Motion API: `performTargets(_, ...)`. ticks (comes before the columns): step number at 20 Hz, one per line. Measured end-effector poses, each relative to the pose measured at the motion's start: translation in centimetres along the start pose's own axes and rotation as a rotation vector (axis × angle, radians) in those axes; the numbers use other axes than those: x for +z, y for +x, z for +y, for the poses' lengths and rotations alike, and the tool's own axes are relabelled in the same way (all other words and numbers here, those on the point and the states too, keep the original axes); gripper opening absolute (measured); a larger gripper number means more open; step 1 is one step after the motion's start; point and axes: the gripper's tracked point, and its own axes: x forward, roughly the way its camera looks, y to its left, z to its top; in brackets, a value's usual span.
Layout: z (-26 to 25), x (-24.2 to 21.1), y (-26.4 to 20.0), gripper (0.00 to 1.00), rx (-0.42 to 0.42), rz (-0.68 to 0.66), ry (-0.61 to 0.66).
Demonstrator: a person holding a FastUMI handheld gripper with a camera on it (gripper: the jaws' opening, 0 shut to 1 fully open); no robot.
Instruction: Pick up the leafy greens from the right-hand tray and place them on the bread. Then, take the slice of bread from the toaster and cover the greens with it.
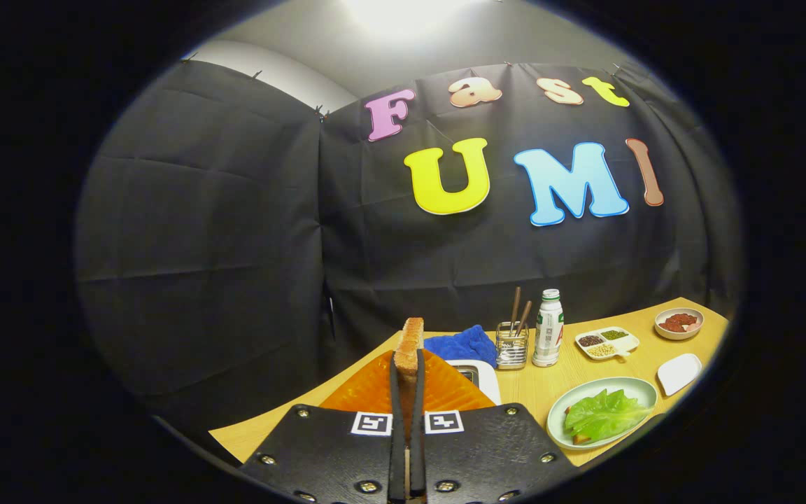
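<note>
So the greens part looks sorted: the leafy greens (604, 414) are lying on the bread (580, 439) on the pale green plate (558, 413), off to the right on the tabletop (550, 385). Only a brown corner of that bread peeks out from under the leaf.

The gripper (408, 392) has its fingers nearly closed, pinching the slice of bread (410, 350) on both flat sides. The slice stands upright and edge-on, lifted up over the orange mat (368, 392), with something white (480, 378) just behind it that could be the toaster, hard to tell.

What's left, I'd say: carry the slice right and lay it flat over the greens.

The slice looks toasted, golden-brown with a darker crust, and stiff enough to hold its shape.
</note>
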Motion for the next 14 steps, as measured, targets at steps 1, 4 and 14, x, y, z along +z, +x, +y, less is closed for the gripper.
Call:
performTargets(1, -0.1, 0.3, -0.2, 0.03, 0.005, 0.000, 0.002)
performTargets(4, -0.6, 1.2, -0.8, 0.03, 0.007, -0.016, 0.009)
performTargets(14, -3.9, 3.4, -3.1, 0.03, -0.009, -0.043, 0.026)
